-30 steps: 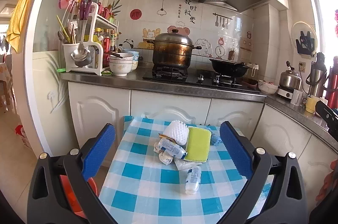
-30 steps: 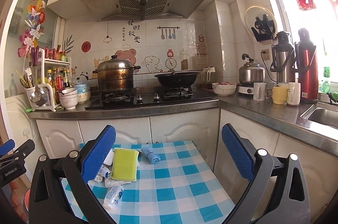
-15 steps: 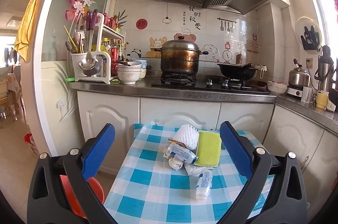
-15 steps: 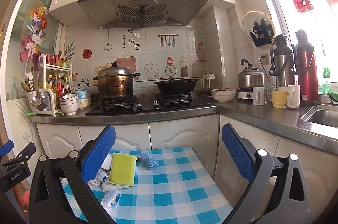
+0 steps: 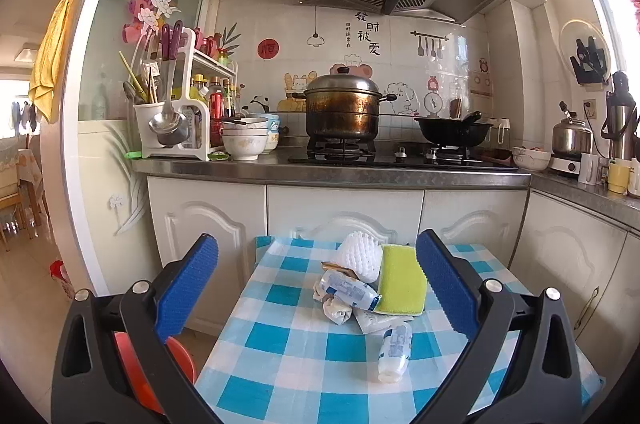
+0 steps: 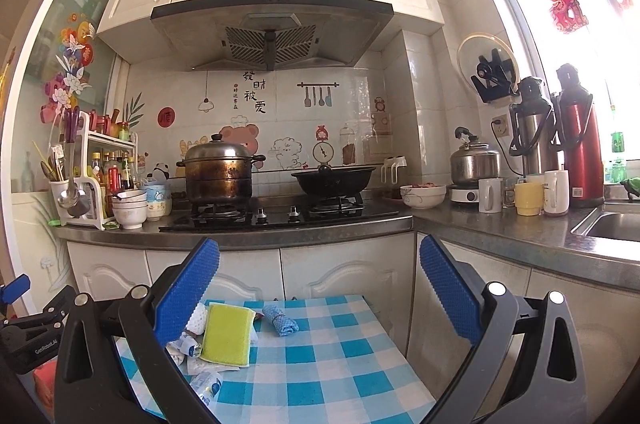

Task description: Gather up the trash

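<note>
**Two open grippers held above a checked counter with a small pile of trash**

The left gripper (image 5: 316, 280) hovers over a small counter (image 5: 280, 344) covered in a blue-and-white checked cloth. Its blue-padded jaws are spread wide and hold nothing. Between them, at about 12 o'clock from the gripper, lies the trash pile: a white foam fruit net (image 5: 358, 256) at the far end, crumpled wrappers (image 5: 344, 294) just in front of it, and a yellow-green sponge (image 5: 402, 288) touching the pile at its 3 o'clock side. A small white bottle (image 5: 395, 352) lies on its side nearer the camera, just apart from the pile.

The right gripper (image 6: 318, 288) is also spread wide and empty. From its view the same pile sits at about 9 o'clock, partly hidden behind the left-hand pad, and a rolled blue cloth (image 6: 280, 320) lies just beyond the sponge. Part of the other gripper shows at the left edge.

An orange bin (image 5: 160, 364) stands on the floor beside the counter, at 8 o'clock in the left view. Behind, a kitchen worktop carries a large steel pot (image 5: 342, 112) and a black wok (image 5: 452, 132) on the stove.
</note>
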